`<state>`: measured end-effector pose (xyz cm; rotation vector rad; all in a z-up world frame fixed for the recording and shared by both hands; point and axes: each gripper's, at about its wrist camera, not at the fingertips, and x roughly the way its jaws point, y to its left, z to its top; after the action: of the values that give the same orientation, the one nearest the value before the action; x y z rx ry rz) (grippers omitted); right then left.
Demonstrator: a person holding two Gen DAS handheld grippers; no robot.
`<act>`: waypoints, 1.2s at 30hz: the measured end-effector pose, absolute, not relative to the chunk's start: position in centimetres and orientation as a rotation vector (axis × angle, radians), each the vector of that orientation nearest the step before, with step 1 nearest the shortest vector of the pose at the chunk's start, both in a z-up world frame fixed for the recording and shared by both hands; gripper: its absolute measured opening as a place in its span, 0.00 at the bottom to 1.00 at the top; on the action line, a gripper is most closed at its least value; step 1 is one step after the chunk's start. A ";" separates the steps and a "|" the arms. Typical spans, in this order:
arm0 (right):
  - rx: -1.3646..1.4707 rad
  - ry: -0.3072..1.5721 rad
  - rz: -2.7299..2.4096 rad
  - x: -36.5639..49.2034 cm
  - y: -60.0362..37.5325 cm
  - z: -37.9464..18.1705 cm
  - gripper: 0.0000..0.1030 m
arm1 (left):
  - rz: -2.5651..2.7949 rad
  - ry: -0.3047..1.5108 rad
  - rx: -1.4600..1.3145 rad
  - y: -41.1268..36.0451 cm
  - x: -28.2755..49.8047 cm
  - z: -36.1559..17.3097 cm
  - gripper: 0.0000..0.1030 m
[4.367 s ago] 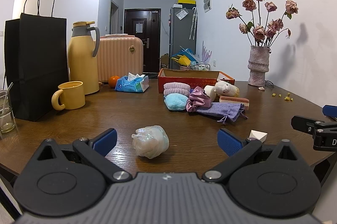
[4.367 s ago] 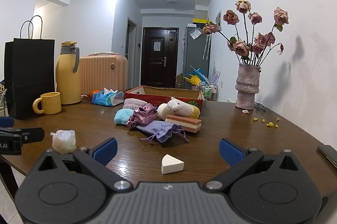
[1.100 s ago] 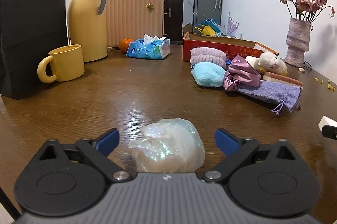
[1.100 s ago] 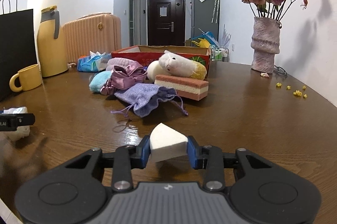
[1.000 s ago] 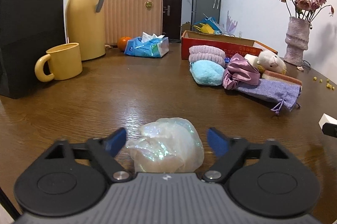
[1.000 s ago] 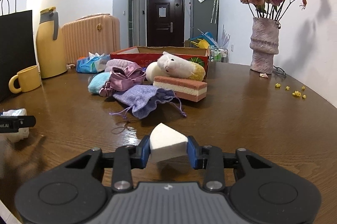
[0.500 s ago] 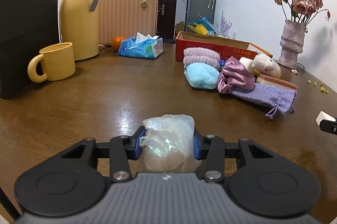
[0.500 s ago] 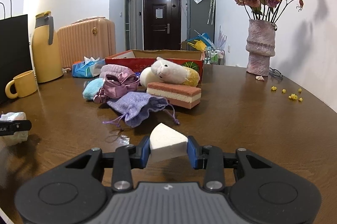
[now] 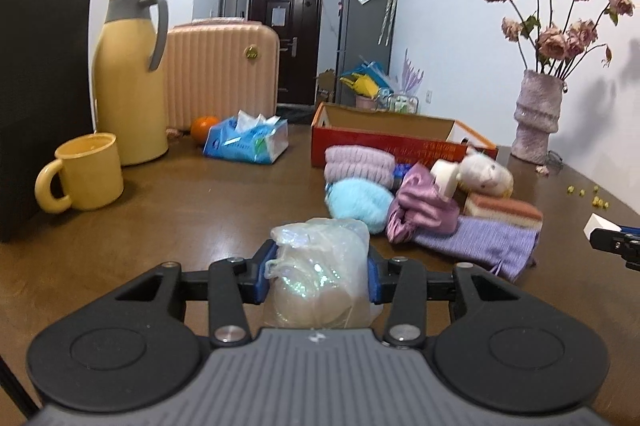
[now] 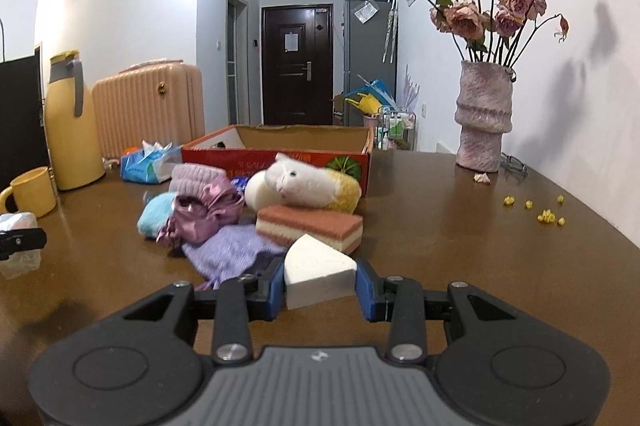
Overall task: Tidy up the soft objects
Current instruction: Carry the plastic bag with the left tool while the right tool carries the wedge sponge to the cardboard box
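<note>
My left gripper (image 9: 318, 272) is shut on an iridescent plastic-wrapped soft bundle (image 9: 320, 266), held above the wooden table (image 9: 180, 218). My right gripper (image 10: 320, 286) is shut on a white wedge sponge (image 10: 316, 276), also lifted. A pile of soft things lies ahead: pink rolled towel (image 9: 356, 162), blue fluffy pad (image 9: 358, 200), purple satin pouch (image 9: 420, 210), lilac knit pouch (image 9: 480, 242), layered sponge (image 10: 310, 224), plush toy (image 10: 312, 186). Behind them stands an open red cardboard box (image 10: 280, 146). The right gripper's tip shows at the right edge of the left wrist view (image 9: 612, 240).
On the left are a yellow mug (image 9: 82, 172), a yellow thermos jug (image 9: 130, 74), a black paper bag (image 9: 40, 98), a tissue pack (image 9: 248, 140) and an orange (image 9: 203, 128). A vase of dried roses (image 10: 484, 118) stands at the right by the wall, with yellow crumbs (image 10: 548, 214) nearby.
My left gripper closed on the plastic-wrapped bundle and lifted it. My right gripper, holding the white sponge, rose and moved forward toward the pile.
</note>
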<state>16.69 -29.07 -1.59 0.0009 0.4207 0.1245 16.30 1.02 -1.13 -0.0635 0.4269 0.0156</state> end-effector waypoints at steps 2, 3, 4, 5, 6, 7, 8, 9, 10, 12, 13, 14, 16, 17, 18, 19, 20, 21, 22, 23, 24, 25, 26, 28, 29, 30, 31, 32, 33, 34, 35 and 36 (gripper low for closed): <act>0.003 0.412 0.121 17.1 -29.3 -1.1 0.35 | 0.010 0.416 -0.066 0.8 16.7 -0.6 0.43; 0.004 0.408 0.118 17.4 -29.3 -0.9 0.35 | 0.007 0.410 -0.067 0.7 16.9 -0.3 0.43; 0.005 0.403 0.116 17.6 -29.4 -0.6 0.35 | 0.005 0.405 -0.068 0.6 17.2 0.0 0.43; 0.006 0.399 0.114 17.9 -29.5 -0.4 0.35 | 0.003 0.400 -0.068 0.5 17.4 0.2 0.43; 0.008 0.394 0.111 18.1 -29.6 -0.1 0.35 | 0.000 0.395 -0.069 0.4 17.7 0.4 0.43; 0.009 0.391 0.109 18.4 -29.7 0.1 0.35 | -0.003 0.391 -0.070 0.2 18.0 0.6 0.43; 0.010 0.389 0.106 18.7 -29.7 0.4 0.35 | -0.007 0.388 -0.071 0.1 18.3 0.9 0.43; 0.012 0.386 0.103 19.0 -29.8 0.6 0.35 | -0.011 0.385 -0.073 0.0 18.7 1.1 0.43; 0.012 0.383 0.102 19.3 -29.8 0.8 0.35 | -0.015 0.381 -0.073 -0.2 19.0 1.3 0.43; 0.012 0.376 0.098 19.9 -29.9 1.3 0.35 | -0.024 0.372 -0.076 -0.5 19.6 1.6 0.43; 0.011 0.373 0.096 20.2 -29.9 1.6 0.35 | -0.028 0.367 -0.077 -0.7 19.9 1.8 0.43; 0.011 0.369 0.095 20.5 -29.9 1.8 0.35 | -0.032 0.362 -0.078 -0.8 20.2 2.0 0.43; 0.013 0.363 0.093 21.1 -30.0 2.2 0.35 | -0.041 0.354 -0.080 -1.1 20.9 2.4 0.43; 0.016 0.362 0.093 21.4 -30.0 2.4 0.35 | -0.044 0.351 -0.081 -1.3 21.1 2.6 0.43; 0.020 0.361 0.092 21.8 -29.9 2.6 0.35 | -0.048 0.348 -0.081 -1.5 21.5 2.8 0.43; 0.021 0.360 0.092 22.2 -29.9 2.7 0.35 | -0.052 0.343 -0.081 -1.6 21.8 3.0 0.43; 0.022 0.358 0.093 22.5 -29.8 2.9 0.35 | -0.054 0.339 -0.081 -1.8 22.1 3.1 0.43; 0.023 0.356 0.095 22.9 -29.7 3.0 0.35 | -0.057 0.335 -0.081 -2.0 22.4 3.3 0.43; 0.024 0.353 0.097 23.1 -29.6 3.2 0.35 | -0.060 0.332 -0.082 -2.2 22.8 3.5 0.43; 0.025 0.349 0.099 23.4 -29.4 3.3 0.35 | -0.061 0.329 -0.083 -2.3 23.1 3.6 0.43; 0.027 0.345 0.101 23.8 -29.3 3.5 0.35 | -0.061 0.325 -0.087 -2.4 23.5 3.8 0.43; 0.027 0.340 0.103 24.1 -29.2 3.7 0.35 | -0.063 0.321 -0.092 -2.5 23.8 4.0 0.43; 0.028 0.334 0.103 24.4 -29.2 3.8 0.35 | -0.065 0.318 -0.096 -2.6 24.1 4.2 0.43; 0.035 0.321 0.103 25.2 -29.1 4.2 0.35 | -0.068 0.309 -0.105 -2.7 24.8 4.5 0.43; 0.041 0.318 0.104 25.6 -29.1 4.4 0.35 | -0.068 0.304 -0.107 -2.8 25.2 4.7 0.43; 0.046 0.314 0.105 25.9 -29.1 4.5 0.35 | -0.067 0.299 -0.111 -2.8 25.6 4.9 0.43; 0.050 0.310 0.105 26.3 -29.0 4.7 0.35 | -0.065 0.295 -0.116 -2.9 26.0 5.1 0.43; 0.052 0.305 0.105 26.7 -29.0 4.8 0.35 | -0.065 0.294 -0.122 -2.9 26.4 5.2 0.43; 0.055 0.300 0.106 27.2 -28.9 5.0 0.35 | -0.064 0.294 -0.128 -2.9 26.9 5.3 0.43; 0.057 0.295 0.106 27.6 -28.8 5.2 0.35 | -0.061 0.295 -0.136 -3.0 27.4 5.4 0.43; 0.058 0.291 0.107 28.0 -28.7 5.3 0.35 | -0.059 0.295 -0.142 -2.9 27.8 5.4 0.43; 0.059 0.287 0.107 28.4 -28.6 5.4 0.35 | -0.056 0.296 -0.149 -2.9 28.4 5.4 0.43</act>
<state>28.38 -28.62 5.43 0.0594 0.2866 0.1069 28.38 -2.93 5.41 -0.1487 0.2964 -0.0559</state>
